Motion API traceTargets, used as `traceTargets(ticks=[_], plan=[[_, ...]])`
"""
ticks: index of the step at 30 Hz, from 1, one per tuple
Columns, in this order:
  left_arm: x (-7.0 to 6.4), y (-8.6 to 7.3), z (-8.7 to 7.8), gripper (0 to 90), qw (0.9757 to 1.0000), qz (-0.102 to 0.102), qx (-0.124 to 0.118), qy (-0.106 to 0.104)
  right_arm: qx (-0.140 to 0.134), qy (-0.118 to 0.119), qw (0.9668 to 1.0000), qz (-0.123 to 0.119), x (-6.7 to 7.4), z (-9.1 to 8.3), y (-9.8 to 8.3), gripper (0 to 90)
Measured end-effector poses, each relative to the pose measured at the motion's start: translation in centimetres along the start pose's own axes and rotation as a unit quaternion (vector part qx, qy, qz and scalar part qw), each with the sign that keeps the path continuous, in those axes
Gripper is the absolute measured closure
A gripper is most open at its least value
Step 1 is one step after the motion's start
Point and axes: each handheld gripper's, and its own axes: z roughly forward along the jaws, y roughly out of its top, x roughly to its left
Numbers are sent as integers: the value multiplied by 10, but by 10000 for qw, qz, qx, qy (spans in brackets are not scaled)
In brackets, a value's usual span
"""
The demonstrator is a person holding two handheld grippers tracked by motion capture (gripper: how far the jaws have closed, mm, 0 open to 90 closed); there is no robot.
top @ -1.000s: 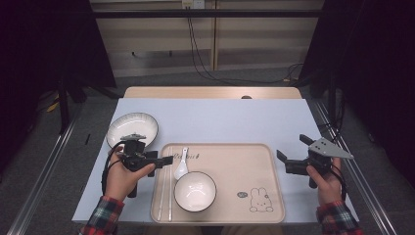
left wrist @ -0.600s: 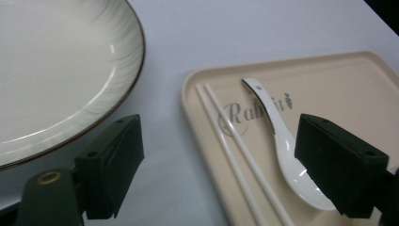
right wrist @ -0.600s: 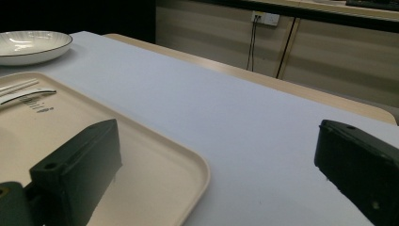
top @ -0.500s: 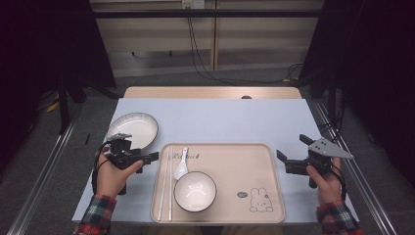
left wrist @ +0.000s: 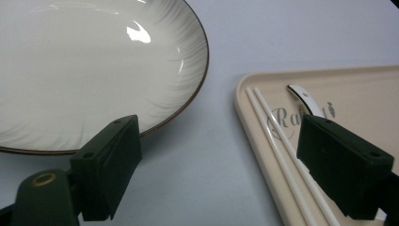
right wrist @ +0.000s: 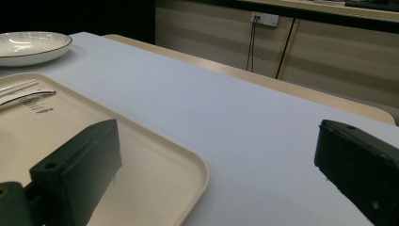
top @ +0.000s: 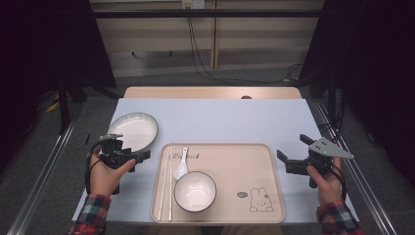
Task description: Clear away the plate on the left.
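Observation:
A beige tray (top: 274, 196) with a rabbit print holds a white bowl (top: 195, 191), a white spoon (top: 181, 166) and a pair of white chopsticks (top: 166, 186). A white plate (top: 134, 129) lies left of the tray on the table. My left gripper (top: 143, 156) hovers between plate and tray, pointing right. Its jaws have just been opening and stand open with nothing between them. In the left gripper view the gripper (left wrist: 226, 150) frames the plate (left wrist: 84, 70) and the chopsticks (left wrist: 273, 136). My right gripper (top: 293, 149) stands open at the tray's right edge, holding nothing.
The pale blue table top (top: 220, 117) stretches behind the tray, with a wooden strip (top: 210, 92) at its far edge. Metal rails (top: 44, 171) run along both sides of the table. Cables (top: 195, 44) hang down the back wall.
My left hand has drawn leftward off the tray's left edge, away from the spoon, to the gap beside the plate. The right hand has stayed where it was.

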Motion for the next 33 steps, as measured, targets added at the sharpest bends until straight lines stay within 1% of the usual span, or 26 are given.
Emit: traceTargets(ticks=[1,2,3,7,10,12,13,14,15,20,21,23,24,27,28,29,31,33], plan=[[1,0,0,142,10000,-58,-24,34,-5,-2,10000,-13,0,0,0,6],[2,-1,-1,142,10000,-41,2,38,-6,-2,10000,-17,0,0,0,6],[3,-1,-1,142,9999,-100,-42,64,0,-9,10000,-9,0,0,0,6],[9,-3,-3,141,9998,-141,-19,154,-3,-16,10000,-23,0,0,0,6],[14,-4,-4,140,9996,-213,-101,179,-4,-17,10000,-5,0,0,0,6],[16,-5,-5,136,9995,-210,-101,220,7,-5,10000,18,0,-1,0,6],[17,-5,-5,135,9993,-273,-148,227,6,-19,10000,4,0,0,0,6],[19,-5,-6,135,9993,-243,-101,259,-10,-18,10000,-8,0,0,0,6],[20,-6,-6,135,9991,-298,-129,263,-15,-17,10000,-11,0,0,0,6],[26,-6,-9,135,9986,-366,-148,355,-4,-24,10000,0,0,-1,0,6],[26,-7,-9,135,9983,-408,-183,365,-5,-24,10000,-1,0,-1,0,6],[28,-7,-10,135,9983,-396,-149,413,-3,-19,10000,0,0,0,0,6],[30,-7,-11,135,9982,-418,-163,389,-3,-19,10000,-1,0,0,0,6],[34,-6,-11,135,9974,-491,-176,491,-6,-17,10000,-5,0,0,0,6],[35,-6,-11,135,9974,-494,-179,485,-11,-10,10000,-16,0,0,0,6],[37,-6,-11,135,9971,-551,-191,489,-9,-2,10000,-15,0,0,0,6],[39,-6,-11,135,9969,-546,-182,533,-11,-16,10000,-16,0,0,0,6],[41,-5,-10,135,9965,-608,-206,536,-4,-9,10000,6,0,0,0,6]])
